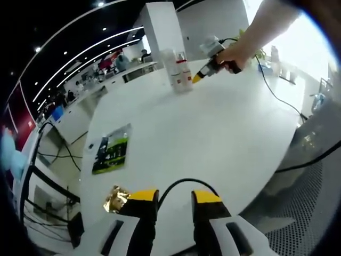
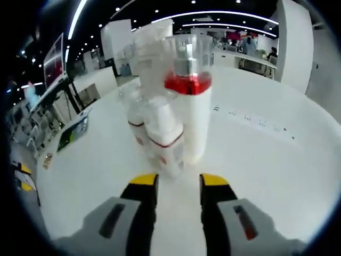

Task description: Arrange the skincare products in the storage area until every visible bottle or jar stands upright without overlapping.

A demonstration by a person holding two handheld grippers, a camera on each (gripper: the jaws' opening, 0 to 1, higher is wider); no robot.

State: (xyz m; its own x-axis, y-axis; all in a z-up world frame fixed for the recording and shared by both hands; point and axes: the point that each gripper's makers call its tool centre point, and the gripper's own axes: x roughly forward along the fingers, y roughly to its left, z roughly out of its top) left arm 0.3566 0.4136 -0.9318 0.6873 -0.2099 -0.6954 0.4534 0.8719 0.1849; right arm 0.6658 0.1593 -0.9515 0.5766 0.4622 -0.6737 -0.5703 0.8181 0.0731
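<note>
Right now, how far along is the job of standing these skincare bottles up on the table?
Looks done: the skincare bottles stand upright in a tight cluster on the white table. In hand: nothing; the right tool sits open just short of the front bottle, and the left tool is open and far off. Left: they crowd together, whether touching is unclear, so probably spacing them apart.

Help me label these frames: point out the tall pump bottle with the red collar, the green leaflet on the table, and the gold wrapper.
Tall pump bottle (image 2: 193,112): right gripper view, on its white body.
Green leaflet (image 1: 113,150): left gripper view, its middle.
Gold wrapper (image 1: 114,198): left gripper view, its crinkled middle.
</note>
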